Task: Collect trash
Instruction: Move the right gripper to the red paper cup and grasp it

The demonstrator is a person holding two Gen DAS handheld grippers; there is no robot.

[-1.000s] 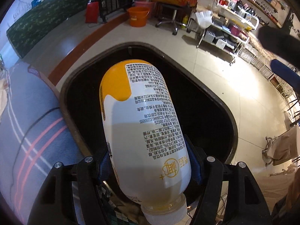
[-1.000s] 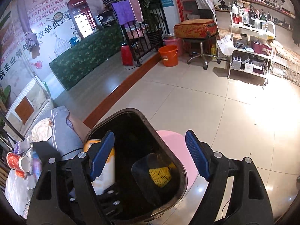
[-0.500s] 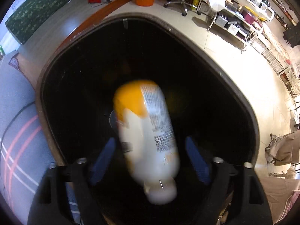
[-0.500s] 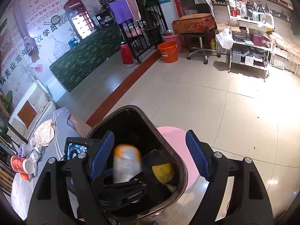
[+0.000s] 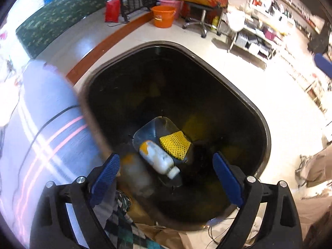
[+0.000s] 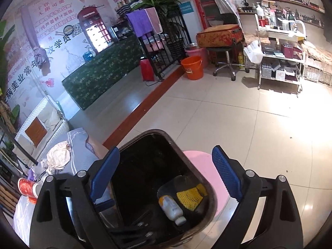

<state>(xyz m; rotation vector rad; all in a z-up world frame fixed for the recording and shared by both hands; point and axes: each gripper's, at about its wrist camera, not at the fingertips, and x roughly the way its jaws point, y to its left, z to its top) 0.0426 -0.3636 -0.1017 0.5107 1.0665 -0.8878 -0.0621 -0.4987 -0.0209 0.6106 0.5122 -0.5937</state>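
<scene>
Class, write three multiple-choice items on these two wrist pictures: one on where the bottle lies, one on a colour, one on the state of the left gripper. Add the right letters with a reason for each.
1. Where is the white and orange bottle?
A. On the floor tiles
B. At the bottom of the dark bin
C. Between the left gripper's fingers

2. What colour is the mesh netting beside the bottle?
A. Yellow
B. Green
C. Red

3. What state is the left gripper in?
A. Shut on the bottle
B. Shut on nothing
C. Open, holding nothing

Answers:
1 B: the bottle lies on its side inside the bin.
2 A: the netting touching the bottle is bright yellow.
3 C: the left gripper has its blue fingers standing wide apart above the bin, having just been opening, with nothing between them.
</scene>
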